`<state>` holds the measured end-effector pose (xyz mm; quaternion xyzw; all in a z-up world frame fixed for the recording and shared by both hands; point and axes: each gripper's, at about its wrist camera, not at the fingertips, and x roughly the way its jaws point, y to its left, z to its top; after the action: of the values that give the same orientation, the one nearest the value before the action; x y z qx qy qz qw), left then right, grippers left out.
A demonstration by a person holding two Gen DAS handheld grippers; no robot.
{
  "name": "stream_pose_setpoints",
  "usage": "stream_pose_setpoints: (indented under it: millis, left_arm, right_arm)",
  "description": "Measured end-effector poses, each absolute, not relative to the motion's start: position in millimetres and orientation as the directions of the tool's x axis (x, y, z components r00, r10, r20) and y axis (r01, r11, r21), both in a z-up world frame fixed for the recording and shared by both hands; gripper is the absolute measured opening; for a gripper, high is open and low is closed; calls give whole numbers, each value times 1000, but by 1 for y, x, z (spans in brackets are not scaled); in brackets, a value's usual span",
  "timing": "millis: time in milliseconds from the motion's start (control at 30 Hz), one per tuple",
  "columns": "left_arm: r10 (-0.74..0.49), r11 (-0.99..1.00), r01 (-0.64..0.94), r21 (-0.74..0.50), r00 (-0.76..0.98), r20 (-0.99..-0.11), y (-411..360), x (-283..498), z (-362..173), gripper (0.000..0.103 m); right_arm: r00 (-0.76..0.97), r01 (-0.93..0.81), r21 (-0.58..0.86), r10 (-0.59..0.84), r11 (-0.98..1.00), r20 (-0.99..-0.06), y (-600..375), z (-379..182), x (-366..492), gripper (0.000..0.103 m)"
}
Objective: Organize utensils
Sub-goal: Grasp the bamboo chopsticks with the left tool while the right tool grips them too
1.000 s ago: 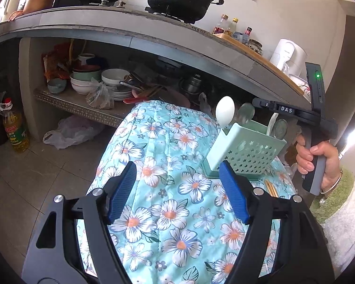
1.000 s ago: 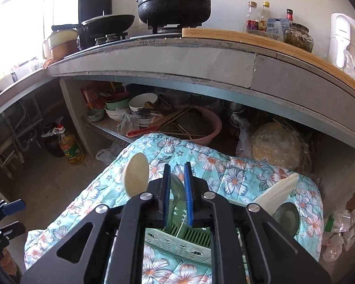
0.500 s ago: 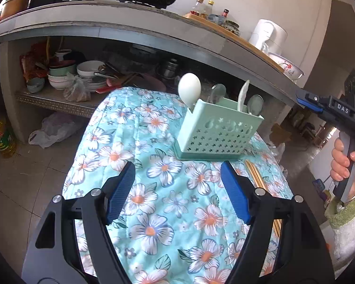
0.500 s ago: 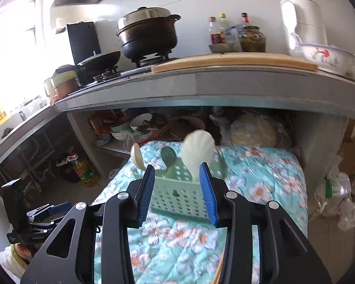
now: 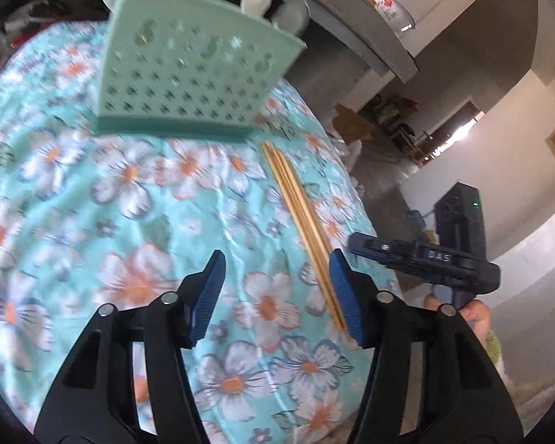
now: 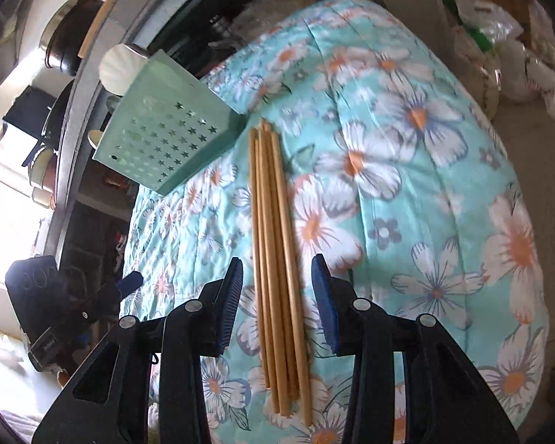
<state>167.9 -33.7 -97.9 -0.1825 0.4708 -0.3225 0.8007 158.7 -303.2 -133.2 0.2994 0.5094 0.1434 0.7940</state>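
A mint-green perforated utensil holder (image 5: 188,70) stands on the floral cloth (image 5: 92,203) with white and grey spoons sticking out of its top. It also shows in the right wrist view (image 6: 166,137). A bundle of wooden chopsticks (image 6: 273,259) lies flat on the cloth beside the holder, also seen in the left wrist view (image 5: 299,222). My right gripper (image 6: 277,299) is open and empty, its fingers on either side of the chopsticks, above them. My left gripper (image 5: 277,292) is open and empty above the cloth, the chopsticks by its right finger.
A grey stone counter (image 5: 373,37) with a flowered bowl runs behind the holder. Pots sit on the counter in the right wrist view (image 6: 66,37). Plastic bags and boxes (image 6: 507,37) lie on the floor past the cloth's far edge.
Both grippers have dropped low toward the cloth. The right one swung over the chopsticks, open wider than a second ago when it was shut. The left one moved right, toward the chopsticks.
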Motion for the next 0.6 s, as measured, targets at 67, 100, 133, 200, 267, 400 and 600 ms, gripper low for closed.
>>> stream_pose_setpoints:
  millis: [67,100,133,200,267,400,600]
  left_arm:
    - [-717,696,329,-639,269,-643,-56,174,-115,39]
    - [-734,677,324,-661,230,-639,-67,178,-123,38]
    - [-743,666,315,-676,204,-637,-76,180,-129,36]
    - [-762,643,294,-707,158,-628,-92,186,-141,34]
    - [-766,640,258,-724,132,-630,-104,195,-153,34]
    - [-785,619,196,-761,125,-607,-112,207,-171,25]
    - [-838,544,120,-830,134,-529,-99,217,-181,9]
  right_arm:
    - [430,88,641,551,763,-715,-304,-144,158,34]
    - [426,84,652,564,754,-707,-305,-146,159,33]
    - [423,82,661,575,746,-701,-307,-148,160,32]
    - [414,81,670,586,738,-696,-307,-153,161,32]
    - [404,83,685,604,724,-687,-307,-157,162,29]
    - [386,93,724,646,683,-659,-307,-166,169,21]
    - [367,110,771,695,628,-619,-301,-171,174,10]
